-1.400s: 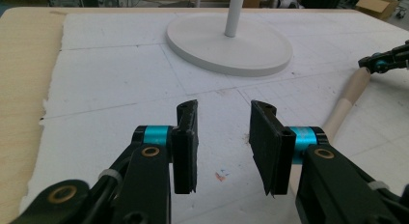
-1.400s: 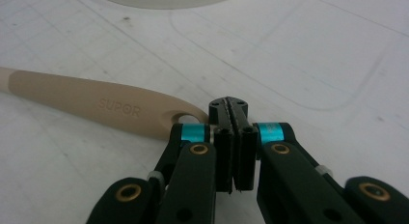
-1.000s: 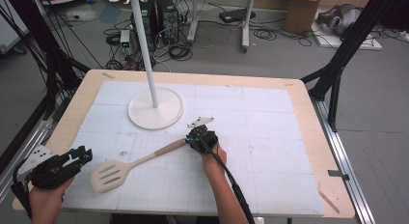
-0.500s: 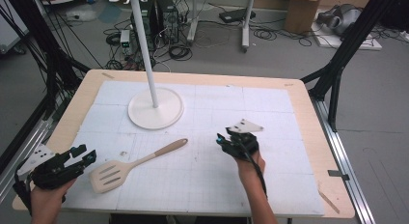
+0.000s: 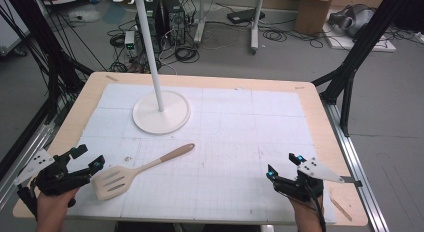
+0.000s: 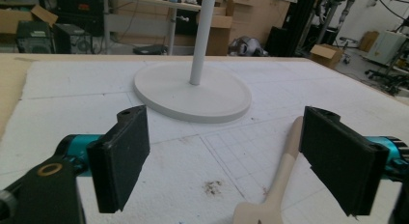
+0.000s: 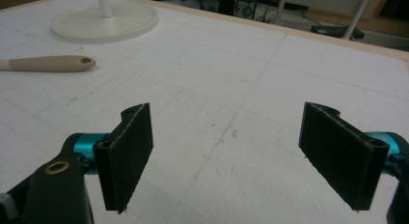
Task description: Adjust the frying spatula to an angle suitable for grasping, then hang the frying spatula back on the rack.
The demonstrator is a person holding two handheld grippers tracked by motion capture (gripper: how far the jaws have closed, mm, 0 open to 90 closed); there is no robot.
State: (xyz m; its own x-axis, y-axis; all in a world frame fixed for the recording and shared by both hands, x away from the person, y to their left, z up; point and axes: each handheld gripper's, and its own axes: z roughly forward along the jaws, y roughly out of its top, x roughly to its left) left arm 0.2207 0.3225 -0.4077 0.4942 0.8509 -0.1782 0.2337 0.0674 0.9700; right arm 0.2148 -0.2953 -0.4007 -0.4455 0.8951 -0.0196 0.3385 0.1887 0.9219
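A beige slotted spatula (image 5: 131, 173) lies flat on the white mat, head toward the front left, handle (image 7: 48, 63) pointing toward the stand. My left gripper (image 5: 85, 160) sits at the front left corner just left of the spatula head, open; its jaws have just been opening, with bare mat between them and the handle (image 6: 284, 161) beside the right pad (image 6: 342, 159). My right gripper (image 5: 282, 165) rests near the front right edge, far from the spatula; its jaws have just been opening and nothing is between them.
A white stand with a round base (image 5: 161, 112) and a tall pole (image 5: 150, 52) rises at the mat's back left. The wooden table rim (image 5: 327, 142) frames the mat. Cables, boxes and black frame legs fill the floor beyond.
My right gripper let go of the spatula handle and moved from the table's middle to the front right, opening. My left gripper stayed put and opened wider. The spatula lies as before.
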